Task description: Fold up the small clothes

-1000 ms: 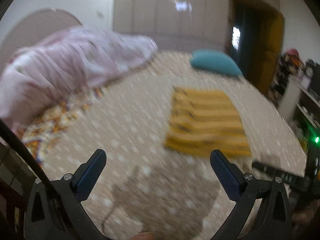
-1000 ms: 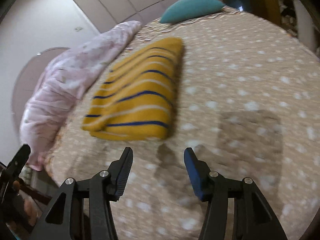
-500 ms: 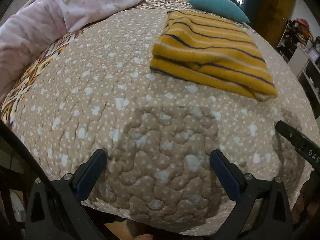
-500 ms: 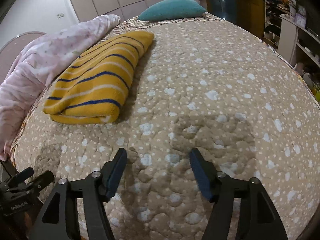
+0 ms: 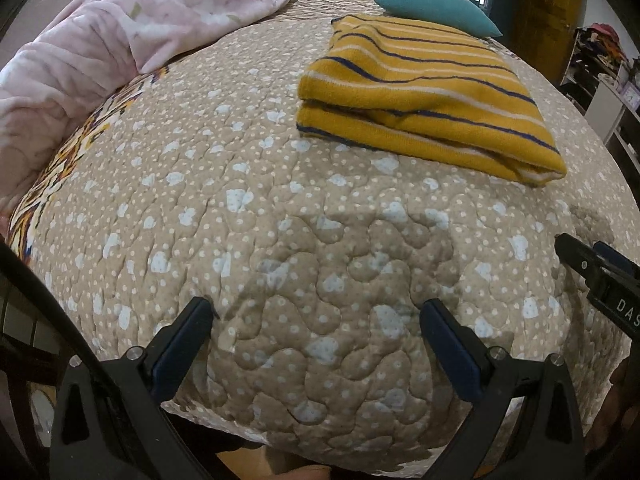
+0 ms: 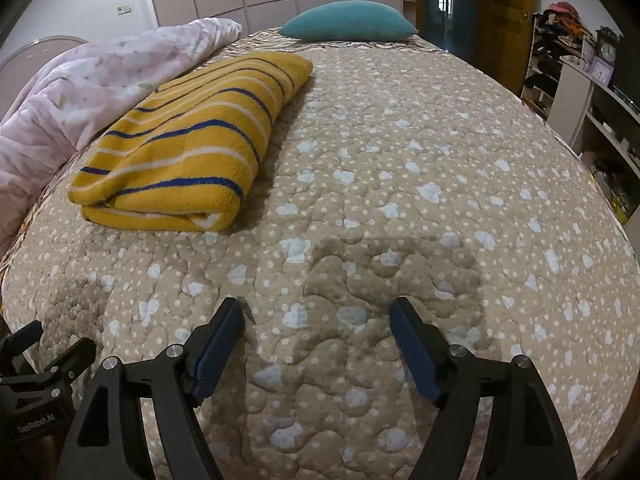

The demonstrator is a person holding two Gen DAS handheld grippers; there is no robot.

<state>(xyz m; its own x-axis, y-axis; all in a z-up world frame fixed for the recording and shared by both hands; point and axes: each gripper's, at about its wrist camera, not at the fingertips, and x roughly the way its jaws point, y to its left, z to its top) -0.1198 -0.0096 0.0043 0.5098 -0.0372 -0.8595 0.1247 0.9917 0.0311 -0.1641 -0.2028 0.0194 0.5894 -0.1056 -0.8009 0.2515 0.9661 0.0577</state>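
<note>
The folded yellow striped garment (image 6: 192, 144) is left mid-bed (image 6: 440, 184), apparently finished, while both hand-held grippers (image 5: 316, 340) (image 6: 316, 336) are held apart, empty, at the near edge.

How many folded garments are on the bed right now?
1. A yellow striped garment lies folded on the quilt, beside the pink blanket and short of the teal pillow. Others could be hidden under the blanket.

A mustard-yellow folded knit garment (image 6: 192, 140) banded with navy and white stripes, a beige quilted bedspread (image 6: 420, 184) dotted white with pale-blue patches, a pale-pink floral blanket (image 5: 132, 20) left, a teal pillow (image 6: 348, 20) far.
</note>
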